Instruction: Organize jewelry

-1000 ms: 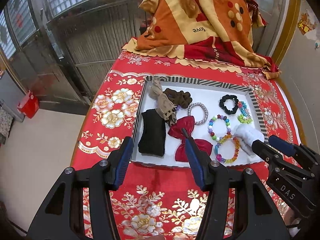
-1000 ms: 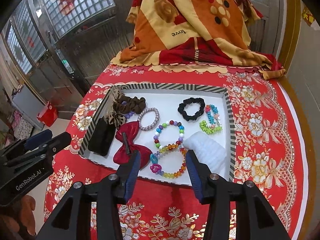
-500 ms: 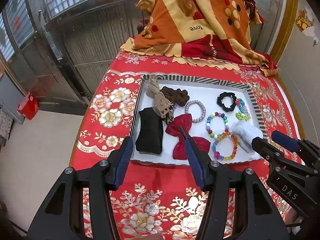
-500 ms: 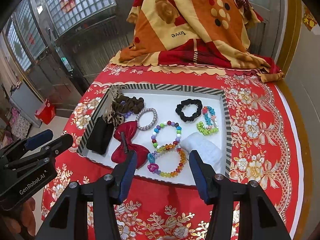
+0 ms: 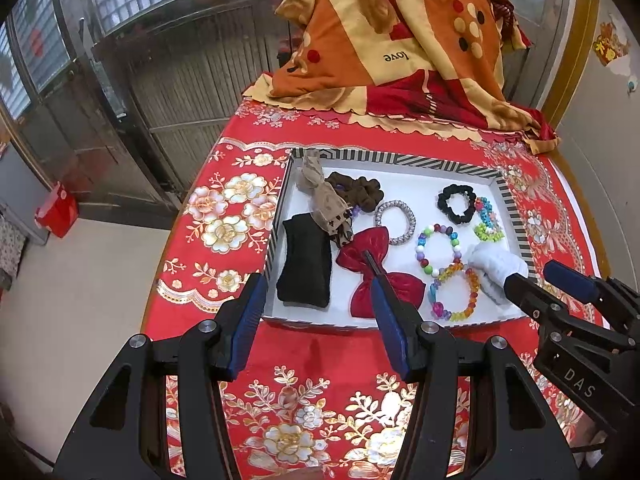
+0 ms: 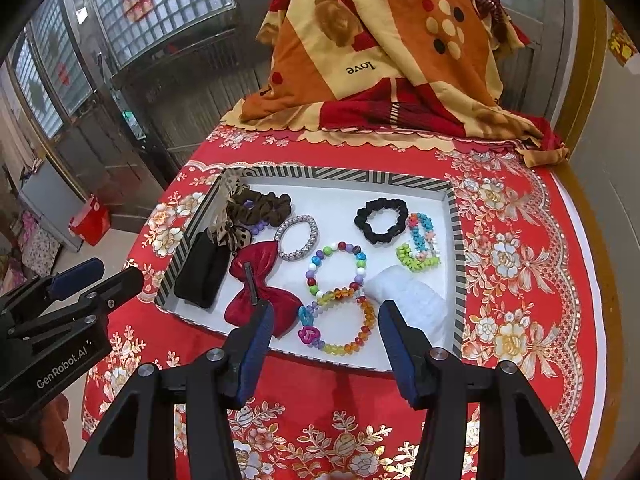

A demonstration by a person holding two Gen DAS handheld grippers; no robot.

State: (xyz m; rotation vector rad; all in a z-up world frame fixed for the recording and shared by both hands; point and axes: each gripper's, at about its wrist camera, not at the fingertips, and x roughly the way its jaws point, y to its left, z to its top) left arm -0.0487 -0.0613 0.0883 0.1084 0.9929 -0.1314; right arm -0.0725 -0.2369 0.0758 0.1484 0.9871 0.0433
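Beaded bracelets [image 6: 343,327] linked and touching, likely to snag together; left gripper [image 5: 316,312] and right gripper [image 6: 326,342] both spread, empty.

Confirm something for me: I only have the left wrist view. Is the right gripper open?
Observer: Yes. In the right wrist view the right gripper is open, with nothing between its fingers.
Operator: What sits ahead of it?
Observer: The amber bracelet, lying flat in the tray.
Operator: A finger hides part of the white cloth here. Where does it lie?
Observer: The white cloth is a ribbed, folded piece in the tray's near right corner.
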